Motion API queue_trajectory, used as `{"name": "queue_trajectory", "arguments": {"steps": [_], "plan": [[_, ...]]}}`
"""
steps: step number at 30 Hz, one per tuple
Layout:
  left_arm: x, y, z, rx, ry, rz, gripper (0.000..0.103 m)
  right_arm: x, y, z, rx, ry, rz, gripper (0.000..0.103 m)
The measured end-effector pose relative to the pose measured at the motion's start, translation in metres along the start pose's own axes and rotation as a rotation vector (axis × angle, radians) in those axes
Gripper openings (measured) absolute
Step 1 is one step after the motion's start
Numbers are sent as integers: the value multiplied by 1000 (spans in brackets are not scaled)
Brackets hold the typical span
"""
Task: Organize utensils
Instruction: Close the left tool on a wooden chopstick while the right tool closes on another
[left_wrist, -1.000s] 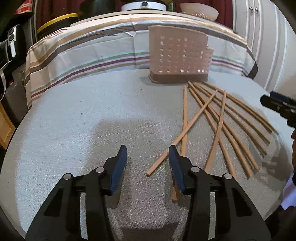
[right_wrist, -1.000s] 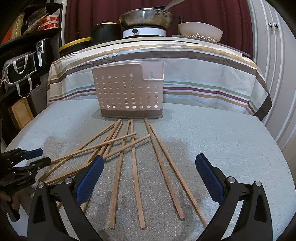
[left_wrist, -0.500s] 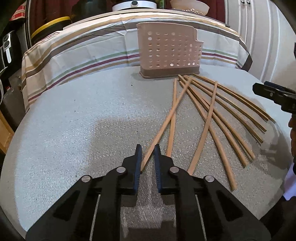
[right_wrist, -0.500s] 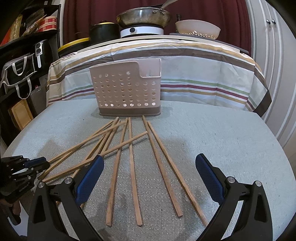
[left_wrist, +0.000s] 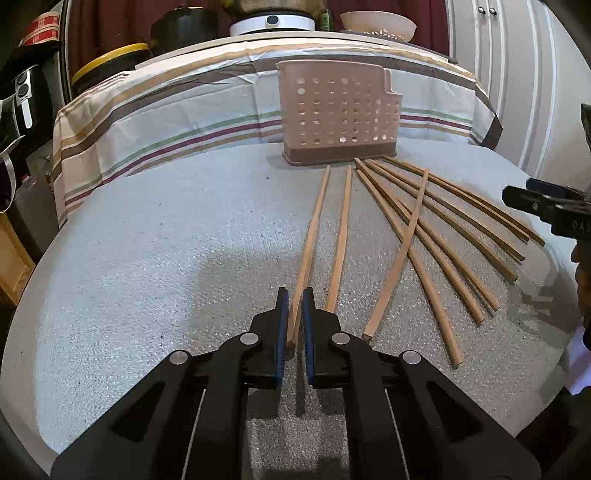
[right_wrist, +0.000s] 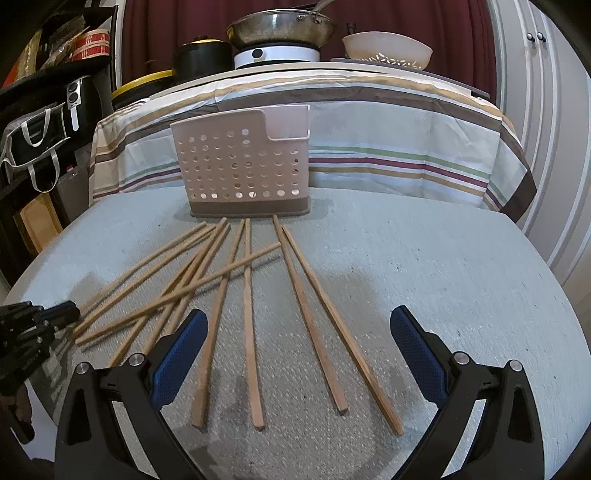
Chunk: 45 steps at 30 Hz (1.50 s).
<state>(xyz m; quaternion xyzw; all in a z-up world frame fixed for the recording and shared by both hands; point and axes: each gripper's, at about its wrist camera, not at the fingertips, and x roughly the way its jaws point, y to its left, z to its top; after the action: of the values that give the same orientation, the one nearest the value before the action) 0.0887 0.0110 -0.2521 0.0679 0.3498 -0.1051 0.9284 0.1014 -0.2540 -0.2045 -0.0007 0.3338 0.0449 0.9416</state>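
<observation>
Several wooden chopsticks (right_wrist: 255, 314) lie fanned out on the grey foam-covered table (left_wrist: 147, 258) in front of a pink perforated utensil holder (left_wrist: 338, 114), which also shows in the right wrist view (right_wrist: 243, 166). My left gripper (left_wrist: 293, 314) is shut on the near end of one chopstick (left_wrist: 310, 236), which points toward the holder. It shows at the left edge of the right wrist view (right_wrist: 55, 314). My right gripper (right_wrist: 295, 343) is open and empty above the near ends of the chopsticks; its body shows at the right edge of the left wrist view (left_wrist: 554, 206).
A striped cloth (right_wrist: 388, 147) covers a counter behind the table, with a pan on a cooker (right_wrist: 277, 33) and a bowl (right_wrist: 388, 48). Black appliances and shelves (right_wrist: 44, 110) stand at the left. White cabinet doors (right_wrist: 546, 110) are at the right.
My left gripper went from open to shut on one chopstick's near end. It has swung and lifted that chopstick so it now points straight at the holder. The right gripper stayed open.
</observation>
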Motion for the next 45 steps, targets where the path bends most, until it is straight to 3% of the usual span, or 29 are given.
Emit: {"name": "queue_trajectory", "arguments": {"steps": [7,13,18,23,25,41,43,44,45], "plan": [[5,2,-4,-16,24,-4,9,0,-4,-7,5,15,-11,96],[4,1,-8,-10,19,14,21,-1,-3,-8,-3,11,-3,96],[3,-4,-9,9,11,29,24,-1,-2,-8,-1,12,-3,96],[3,-6,-10,21,0,32,19,-2,-1,-9,1,10,-3,96],[3,-8,-12,25,-3,26,9,-2,-1,-9,2,11,-2,96],[-2,-3,-11,-13,-18,40,6,-5,-8,-17,0,16,-22,96],[-2,-2,-10,-17,-16,43,6,-6,-12,-20,2,14,-25,94],[-1,-2,-10,-19,-15,44,6,-7,-14,-20,4,14,-24,88],[-1,-1,-10,-23,-14,43,6,-7,-16,-21,4,16,-21,72]]}}
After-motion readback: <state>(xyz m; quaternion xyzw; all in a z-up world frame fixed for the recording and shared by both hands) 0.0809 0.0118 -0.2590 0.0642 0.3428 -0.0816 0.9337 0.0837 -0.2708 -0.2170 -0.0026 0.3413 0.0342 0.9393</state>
